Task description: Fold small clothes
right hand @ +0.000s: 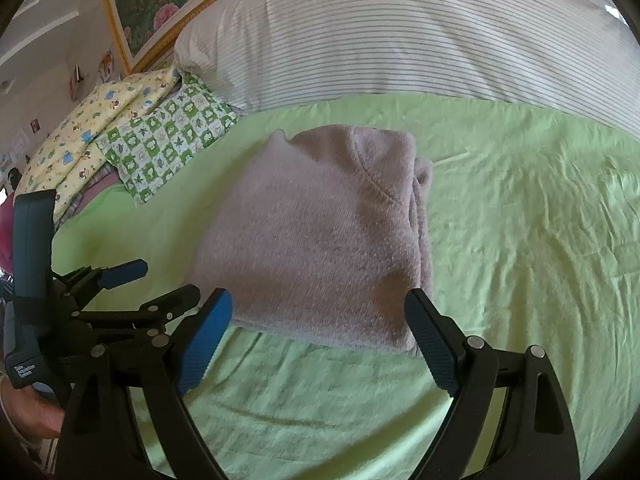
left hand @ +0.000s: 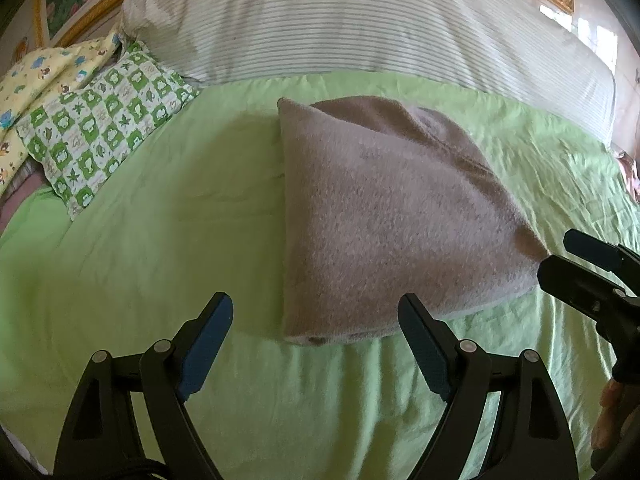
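Folded mauve knit garment (left hand: 384, 216) lying on green bed sheet (left hand: 160, 240). Left hand-held gripper (left hand: 316, 312) and right hand-held gripper (right hand: 318, 308): both spread wide, holding nothing.

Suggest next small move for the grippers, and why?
Probably pull both back: the grey garment already lies folded in a compact stack on the green sheet, and the left hand-held gripper and right hand-held gripper are open, holding nothing.

Both wrist views look close and low across the bed (left hand: 160, 240) toward the striped pillow (right hand: 400, 40).

Striped pillow (left hand: 360, 20) cropped at frame top.
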`<state>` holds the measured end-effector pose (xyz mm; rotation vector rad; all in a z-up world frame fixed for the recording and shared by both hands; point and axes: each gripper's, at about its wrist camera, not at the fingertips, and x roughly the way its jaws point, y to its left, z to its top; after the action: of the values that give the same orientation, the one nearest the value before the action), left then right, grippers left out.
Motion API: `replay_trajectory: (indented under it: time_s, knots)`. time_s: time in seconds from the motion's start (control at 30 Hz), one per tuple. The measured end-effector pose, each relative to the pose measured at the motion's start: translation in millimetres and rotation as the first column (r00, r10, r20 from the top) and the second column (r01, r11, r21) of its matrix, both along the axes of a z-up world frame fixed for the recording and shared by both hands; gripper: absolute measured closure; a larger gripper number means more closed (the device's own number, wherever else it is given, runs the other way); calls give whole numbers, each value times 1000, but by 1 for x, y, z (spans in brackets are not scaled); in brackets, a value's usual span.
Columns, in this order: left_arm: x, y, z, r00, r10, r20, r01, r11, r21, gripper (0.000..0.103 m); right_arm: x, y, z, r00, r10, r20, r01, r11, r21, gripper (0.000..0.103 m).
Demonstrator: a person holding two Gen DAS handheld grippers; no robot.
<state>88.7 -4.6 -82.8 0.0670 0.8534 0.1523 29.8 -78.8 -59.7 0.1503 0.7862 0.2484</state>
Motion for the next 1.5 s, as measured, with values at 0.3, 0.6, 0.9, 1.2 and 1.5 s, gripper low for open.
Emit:
replay_trajectory:
  time_s: [0.3, 0.6, 0.9, 1.2, 1.5]
  knots:
    - [9, 2, 5, 1000, 10, -2, -11, 1000, -12, 18, 5, -5, 2, 1000, 4, 0, -4, 1000, 7, 15]
    - [24, 4, 8, 999, 42, -4, -42, 999, -16, 18, 14, -13, 4, 1000, -14, -6, 14, 1000, 23, 15]
    - [34, 3, 6, 999, 35, -14, -35, 999, -13, 18, 20, -20, 4, 1000, -20, -9, 21, 999, 33, 15]
    - [39, 2, 5, 999, 28, -18, -28, 1000, -5, 18, 22, -23, 4, 1000, -22, -9, 22, 999, 40, 15]
    - [45, 4, 4, 999, 28, -35, -28, 999, -14, 18, 24, -23, 3, 999, -30, -14, 31, 998, 51, 15]
